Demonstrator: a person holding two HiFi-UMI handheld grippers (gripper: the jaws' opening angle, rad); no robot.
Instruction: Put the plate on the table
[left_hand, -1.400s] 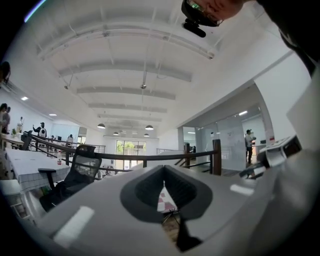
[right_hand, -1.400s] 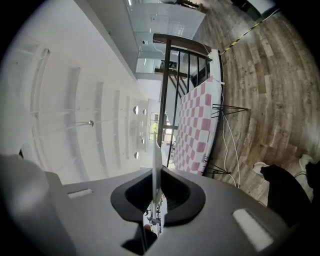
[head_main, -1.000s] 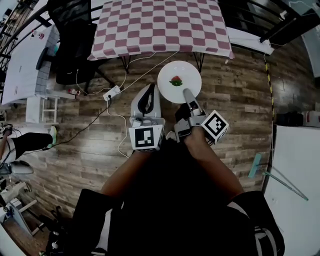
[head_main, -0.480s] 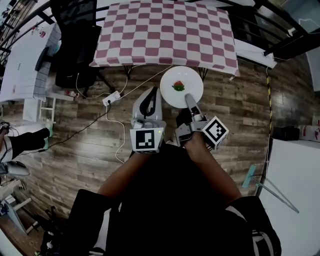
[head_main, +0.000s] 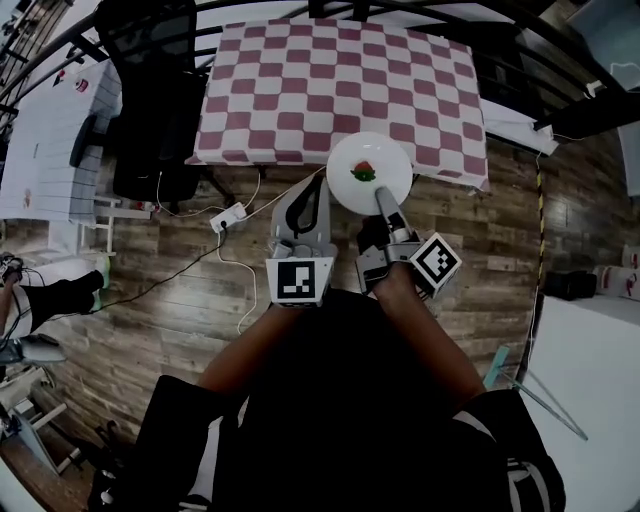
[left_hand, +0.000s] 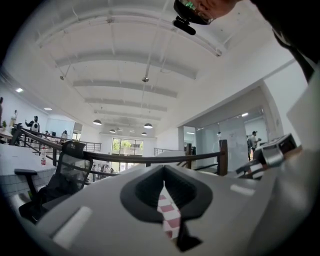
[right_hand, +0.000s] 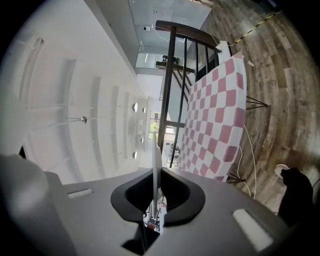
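One white plate (head_main: 386, 158), with a small red and green garnish (head_main: 364, 172) at its middle, hangs in the air, pinched at its near rim by the right hand-held gripper (head_main: 381, 198). In the right gripper view the rim shows as a thin pale line (right_hand: 155, 165) clamped between the closed jaws of that hand-held gripper (right_hand: 156, 202). From the head view the plate overlaps the near edge of the surface (head_main: 300, 80), which wears a red and white checkered cloth (head_main: 420, 90). The right gripper view shows that cloth ahead rather than under the jaws, so I judge the plate not quite over the top, and nothing suggests it rests on anything. The left hand-held gripper (head_main: 300, 203) sits just beside the plate's left, apart from it, with its jaws together on nothing; only a sliver of cloth shows through them in its own view (left_hand: 165, 202). Below lies the wooden floor (head_main: 150, 290), with a power strip (head_main: 228, 217) and loose cables near the table legs and a black chair (head_main: 150, 100) at the left. To place it well, the plate probably needs to stay level so the garnish does not slide. It should go forward until its whole base clears the cloth's edge and come down until it sits flat. Only then should the jaws part and draw straight back, without snagging the cloth.
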